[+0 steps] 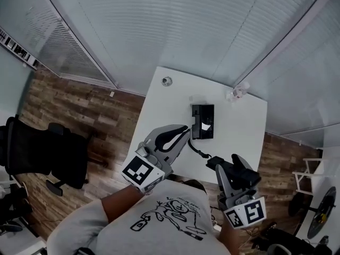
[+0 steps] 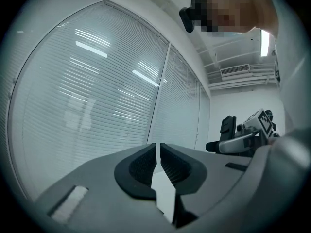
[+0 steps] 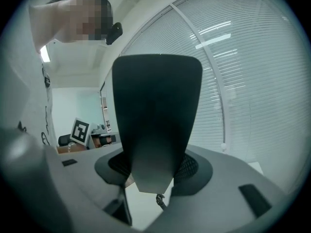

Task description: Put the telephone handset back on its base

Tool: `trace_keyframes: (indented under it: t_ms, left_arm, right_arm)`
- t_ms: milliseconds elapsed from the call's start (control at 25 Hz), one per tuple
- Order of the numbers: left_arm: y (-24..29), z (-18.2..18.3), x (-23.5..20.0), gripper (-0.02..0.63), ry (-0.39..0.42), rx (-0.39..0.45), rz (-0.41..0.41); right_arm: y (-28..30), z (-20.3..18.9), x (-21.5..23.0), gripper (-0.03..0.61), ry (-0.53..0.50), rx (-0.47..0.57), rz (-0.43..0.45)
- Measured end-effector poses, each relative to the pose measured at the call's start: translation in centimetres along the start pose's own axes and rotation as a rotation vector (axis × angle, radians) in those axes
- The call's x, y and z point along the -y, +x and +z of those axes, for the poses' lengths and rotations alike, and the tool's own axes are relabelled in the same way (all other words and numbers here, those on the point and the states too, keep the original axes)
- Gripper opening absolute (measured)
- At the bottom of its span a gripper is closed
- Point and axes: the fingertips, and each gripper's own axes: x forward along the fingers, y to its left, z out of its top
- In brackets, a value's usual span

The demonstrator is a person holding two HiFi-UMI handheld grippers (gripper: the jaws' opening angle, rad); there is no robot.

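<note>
The black telephone base [image 1: 202,121] lies on the white table [image 1: 159,110] toward its far side. A coiled black cord [image 1: 197,150] runs from it to the black handset [image 1: 240,171], which my right gripper [image 1: 222,169] holds near the table's front edge. In the right gripper view the handset [image 3: 155,115] stands upright and fills the middle, with the right gripper [image 3: 153,166] shut on its lower end and the cord [image 3: 159,200] hanging below. My left gripper [image 1: 182,132] hovers just left of the base. Its jaws [image 2: 159,161] are shut with nothing between them.
A black office chair [image 1: 48,147] stands on the wood floor left of the table. A small round fitting [image 1: 167,81] and a small white object [image 1: 237,92] sit at the table's far edge. Blind-covered glass walls enclose the far side. A white rack [image 1: 308,177] stands at the right.
</note>
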Motion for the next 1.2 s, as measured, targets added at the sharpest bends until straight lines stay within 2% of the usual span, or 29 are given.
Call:
trace_keyframes:
  t_ms: [280, 560, 640, 720, 800, 880, 1040, 1200]
  left_arm:
    - [0.6, -0.3, -1.5, 0.025, -0.004, -0.005, -0.036]
    - [1.5, -4.3, -1.9, 0.028, 0.006, -0.074, -0.107]
    - [1.8, -6.5, -1.3, 0.046, -0.007, -0.117, -0.155]
    - [1.9, -9.0, -0.4, 0.150, -0.009, -0.174, -0.206]
    - [1.8, -11.7, 0.5, 0.194, 0.007, -0.232, -0.258]
    - [1.9, -14.5, 1.5, 0.216, 0.035, -0.290, -0.323]
    - [2.5, -21.4, 3.7, 0.221, 0.157, -0.423, -0.477]
    - [3.7, -26.0, 5.6, 0.220, 0.167, -0.485, -0.574]
  right_arm:
    - [1.5, -0.9, 0.7, 0.196, 0.018, -0.026, -0.040]
    - [2.8, -1.8, 1.3, 0.196, 0.022, -0.059, -0.047]
    - [3.1, -2.4, 1.5, 0.196, 0.031, -0.075, -0.046]
    - [3.2, -2.8, 1.8, 0.196, 0.040, -0.089, -0.048]
    - [3.4, -3.4, 2.1, 0.196, 0.051, -0.103, -0.047]
    - [3.9, -4.1, 2.4, 0.196, 0.067, -0.121, -0.042]
    - [4.8, -5.7, 3.0, 0.196, 0.101, -0.157, -0.028]
    - [5.9, -7.4, 3.6, 0.196, 0.135, -0.199, -0.011]
